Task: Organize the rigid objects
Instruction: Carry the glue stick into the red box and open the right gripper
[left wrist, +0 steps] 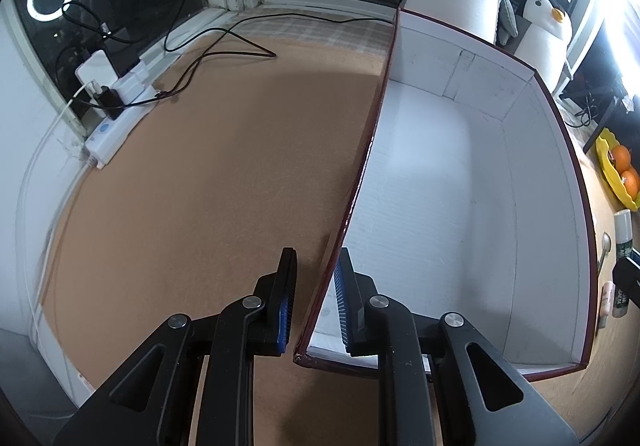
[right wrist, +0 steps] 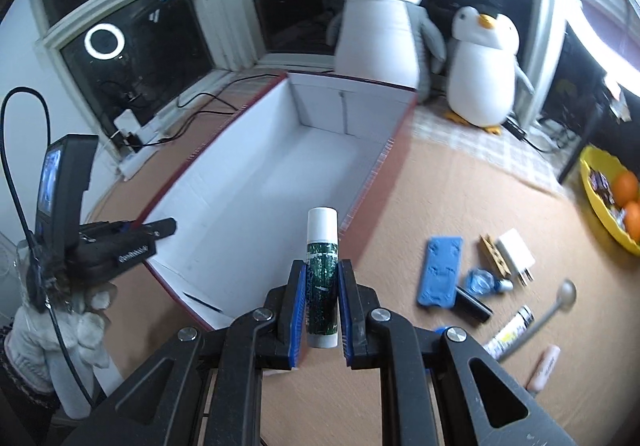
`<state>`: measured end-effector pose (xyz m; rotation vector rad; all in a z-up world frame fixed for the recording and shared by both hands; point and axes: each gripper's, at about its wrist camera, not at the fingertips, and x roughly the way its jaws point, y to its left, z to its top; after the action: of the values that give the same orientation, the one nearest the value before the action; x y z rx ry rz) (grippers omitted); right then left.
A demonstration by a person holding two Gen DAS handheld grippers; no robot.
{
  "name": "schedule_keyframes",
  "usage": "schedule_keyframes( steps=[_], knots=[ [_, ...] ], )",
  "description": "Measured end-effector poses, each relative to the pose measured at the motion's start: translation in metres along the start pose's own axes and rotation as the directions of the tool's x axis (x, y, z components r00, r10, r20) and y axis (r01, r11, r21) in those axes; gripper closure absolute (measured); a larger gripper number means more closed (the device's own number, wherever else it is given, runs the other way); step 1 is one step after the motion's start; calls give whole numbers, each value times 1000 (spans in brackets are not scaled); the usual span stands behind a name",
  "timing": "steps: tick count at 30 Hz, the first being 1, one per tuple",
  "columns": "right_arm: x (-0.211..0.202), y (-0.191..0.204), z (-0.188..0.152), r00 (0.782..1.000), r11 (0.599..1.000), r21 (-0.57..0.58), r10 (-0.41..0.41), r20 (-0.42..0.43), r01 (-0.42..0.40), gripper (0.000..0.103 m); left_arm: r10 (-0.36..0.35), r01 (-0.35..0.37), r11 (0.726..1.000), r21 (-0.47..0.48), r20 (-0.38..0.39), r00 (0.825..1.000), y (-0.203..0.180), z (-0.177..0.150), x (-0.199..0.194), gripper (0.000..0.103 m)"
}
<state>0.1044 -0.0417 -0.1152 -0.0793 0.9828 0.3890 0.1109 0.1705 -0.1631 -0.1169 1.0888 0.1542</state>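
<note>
A large white-lined cardboard box with dark red outer walls (right wrist: 256,181) sits open on the brown tabletop (left wrist: 192,181). The left gripper (left wrist: 316,286) pinches the box's near-left wall between its blue pads. The right gripper (right wrist: 322,298) clamps a green-and-white capped tube (right wrist: 321,274) upright, hovering at the box's near right rim.
</note>
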Motion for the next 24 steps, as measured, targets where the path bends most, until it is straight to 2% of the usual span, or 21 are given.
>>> schedule_keyframes(
  steps=[17,21,24],
  knots=[
    [28,21,6,995,993,-88,76,-58,-80,89,37,-37,999,-25,6,999,-2,-1,-2,86],
    [24,23,7,996,991,-103,79,-40,-83,69,42,-42,999,-22,7,999,-2,-2,-2,86],
    [18,21,8,996,991,-93,89,-23,-91,69,44,-44,999,-17,6,999,-3,-1,-1,86]
  ],
)
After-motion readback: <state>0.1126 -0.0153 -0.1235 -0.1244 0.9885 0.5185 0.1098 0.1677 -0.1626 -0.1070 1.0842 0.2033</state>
